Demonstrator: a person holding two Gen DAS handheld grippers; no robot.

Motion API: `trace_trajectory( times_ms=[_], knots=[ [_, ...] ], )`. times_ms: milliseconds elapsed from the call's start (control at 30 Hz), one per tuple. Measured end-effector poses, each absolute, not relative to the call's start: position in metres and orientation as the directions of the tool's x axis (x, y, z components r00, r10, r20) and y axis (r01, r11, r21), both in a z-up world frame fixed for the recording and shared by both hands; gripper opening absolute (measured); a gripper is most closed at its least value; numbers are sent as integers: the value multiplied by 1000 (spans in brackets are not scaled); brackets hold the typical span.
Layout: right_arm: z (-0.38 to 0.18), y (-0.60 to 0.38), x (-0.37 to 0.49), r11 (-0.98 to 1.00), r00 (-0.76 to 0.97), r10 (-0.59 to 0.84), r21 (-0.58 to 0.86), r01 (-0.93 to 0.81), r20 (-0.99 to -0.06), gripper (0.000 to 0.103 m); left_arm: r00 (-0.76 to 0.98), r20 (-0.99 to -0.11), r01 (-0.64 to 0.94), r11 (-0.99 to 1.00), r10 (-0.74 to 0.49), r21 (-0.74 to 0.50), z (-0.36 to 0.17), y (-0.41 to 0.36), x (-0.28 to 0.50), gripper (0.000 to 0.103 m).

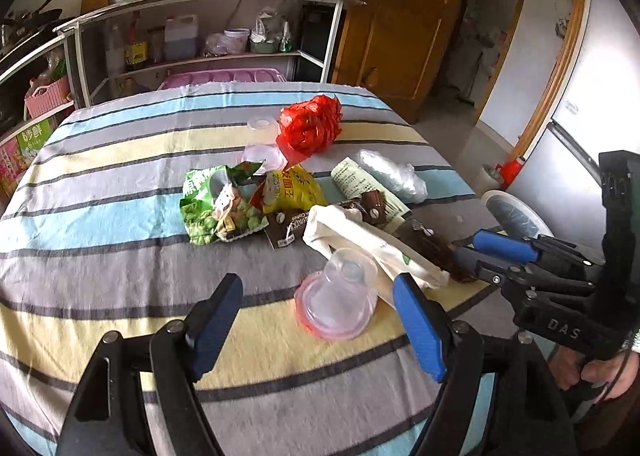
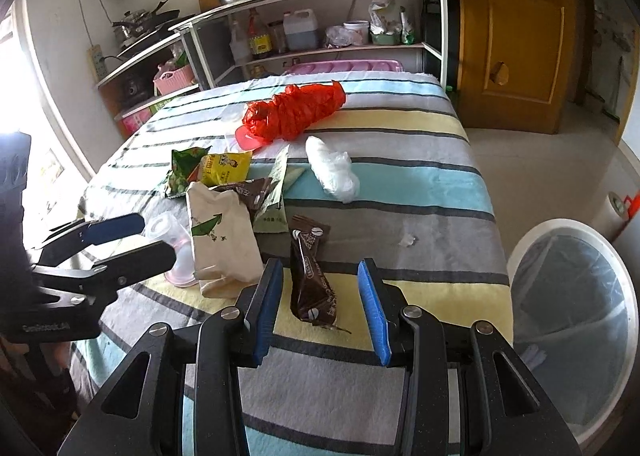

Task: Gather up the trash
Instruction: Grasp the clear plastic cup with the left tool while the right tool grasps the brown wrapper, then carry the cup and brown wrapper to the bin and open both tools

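A: Straddling the brown wrapper [image 2: 310, 276], right gripper [image 2: 320, 306] wide open, pads [image 2: 374, 312] clear of it, nothing held.
B: Left?
A: Left gripper [image 1: 320, 322] open too, empty, upturned clear cup [image 1: 340, 296] at its 12 o'clock.
B: Wrapper condition?
A: Crumpled, glossy, print unreadable. Lies on the striped cloth [image 2: 420, 192]; white bin [image 2: 576, 320] at its 3 o'clock, rim cut off by frame.

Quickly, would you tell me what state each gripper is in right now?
Left gripper: open, empty, at the clear plastic cup.
Right gripper: open, straddling the brown wrapper.
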State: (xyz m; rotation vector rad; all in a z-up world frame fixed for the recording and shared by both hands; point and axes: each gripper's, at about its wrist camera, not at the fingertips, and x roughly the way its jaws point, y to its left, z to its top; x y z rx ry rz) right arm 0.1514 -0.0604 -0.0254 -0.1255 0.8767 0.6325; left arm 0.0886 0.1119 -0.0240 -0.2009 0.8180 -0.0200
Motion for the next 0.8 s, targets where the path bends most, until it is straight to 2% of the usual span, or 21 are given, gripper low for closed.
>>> trace_trajectory(
  times_ms=[233,267,400,467,533,567,733,800],
  knots=[
    [-30,-51,153,796,454,456,123,-593,-766,40,688,-720,-67,981,-87,-182,-27,114,93,77],
    [-31,-50,153,795,452,453,118,-595,-769,40,690,-719,-67,981,-85,-180,-27,114,93,73],
    [-35,-47,153,793,443,445,112,-599,-778,38,680,-727,-51,983,-96,-178,-30,112,96,66],
    [-36,-46,152,795,448,439,104,-597,-779,33,678,-729,-51,983,-96,-177,-31,111,98,57],
    [-36,-46,152,794,445,439,105,-599,-781,26,678,-729,-55,982,-96,-181,-32,112,98,52],
    [-37,-46,152,793,444,438,104,-600,-781,25,677,-730,-59,981,-95,-183,-32,113,98,45],
    [-36,-48,153,798,448,439,109,-592,-779,19,675,-732,-67,979,-99,-193,-33,115,98,35],
    [-36,-49,153,801,449,441,114,-588,-777,19,676,-731,-71,980,-91,-187,-33,115,97,35]
  ],
)
